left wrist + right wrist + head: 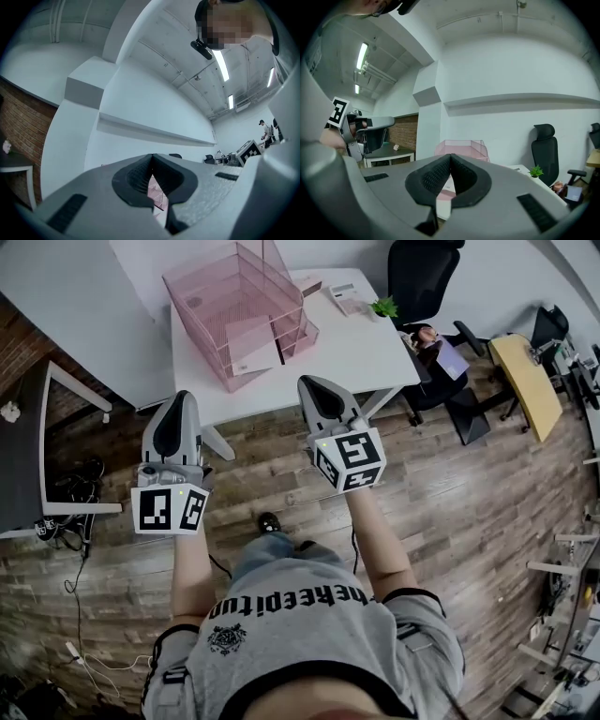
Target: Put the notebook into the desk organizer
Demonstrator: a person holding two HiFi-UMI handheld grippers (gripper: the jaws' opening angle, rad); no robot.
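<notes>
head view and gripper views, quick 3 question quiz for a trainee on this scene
1. True or false: the pink wire desk organizer stands on the floor.
2. On the right gripper, the fingers are: A) wide apart; B) shut, empty; C) shut on a pen.
3. Which is nearer the black office chair: organizer or small green potted plant?
Key: 1 false, it stands on the white table; 2 B; 3 the plant.

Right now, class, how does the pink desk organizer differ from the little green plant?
The desk organizer is pink, see-through and big; the plant is green, solid and tiny. On the white table, the desk organizer takes the left part, while the plant sits near the right edge. Both stand on that table.
</notes>
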